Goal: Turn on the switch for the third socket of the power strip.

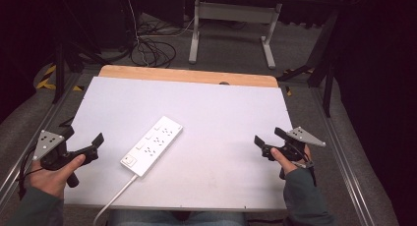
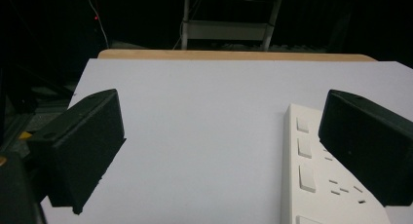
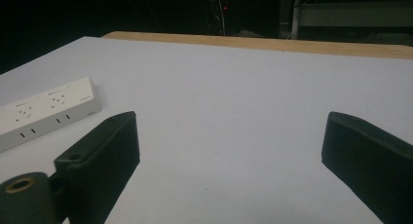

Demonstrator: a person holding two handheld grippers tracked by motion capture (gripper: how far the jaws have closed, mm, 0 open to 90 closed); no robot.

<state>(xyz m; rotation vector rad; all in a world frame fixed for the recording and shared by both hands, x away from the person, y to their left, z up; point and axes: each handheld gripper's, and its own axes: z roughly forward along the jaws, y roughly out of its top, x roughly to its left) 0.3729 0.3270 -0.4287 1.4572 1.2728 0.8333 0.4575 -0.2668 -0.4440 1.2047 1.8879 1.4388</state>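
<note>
White matte board covers the counter (image 1: 211, 113), with a strip of pale wood showing along its far edge. Nearest, at about eight o'clock, the left claw (image 1: 96, 145) is held in a hand just over the board's left edge, jaws spread wide with nothing between them (its own view shows bare board in the gap). At about four o'clock the right claw (image 1: 268, 140) hovers over the right edge, jaws likewise spread and empty. Between them, slightly left of centre, lies the long white plastic power strip (image 1: 152, 145), flat on the board and angled from seven toward one o'clock, its white cord trailing off the near edge. It sits near the left claw, untouched. Beyond, at twelve o'clock, stands a grey metal table frame (image 1: 231, 29) on dark carpet.
</note>
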